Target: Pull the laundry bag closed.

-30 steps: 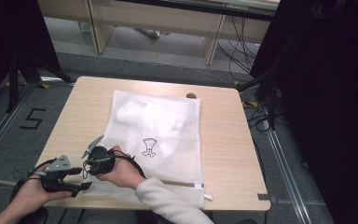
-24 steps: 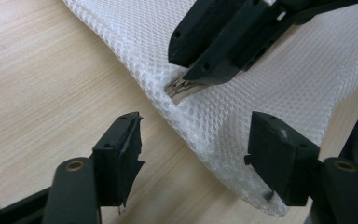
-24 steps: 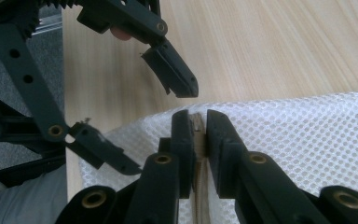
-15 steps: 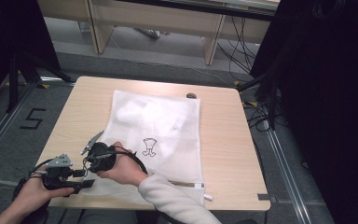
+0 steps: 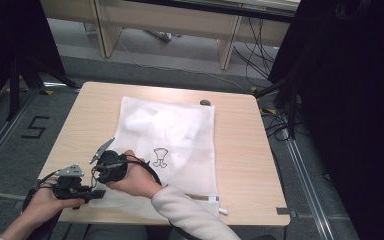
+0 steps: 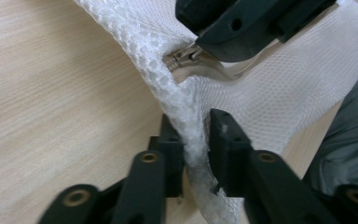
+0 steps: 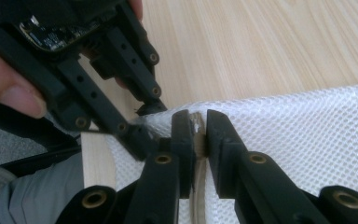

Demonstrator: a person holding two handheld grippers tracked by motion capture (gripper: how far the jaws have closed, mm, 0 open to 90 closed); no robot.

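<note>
Left gripper clamps the corner hem of the white mesh zip bag; right gripper, just beside, pinches the metal zip pull. Bag lies flat, zip edge running rightward along the light wooden table front.

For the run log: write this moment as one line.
left gripper: shut on mesh bag corner | right gripper: shut on zipper pull | bag flat on table | both hands at near-left corner

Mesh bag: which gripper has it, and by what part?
Both. Left gripper pinches the mesh bag by its near-left corner edge; right gripper clamps the zipper pull beside it.
</note>
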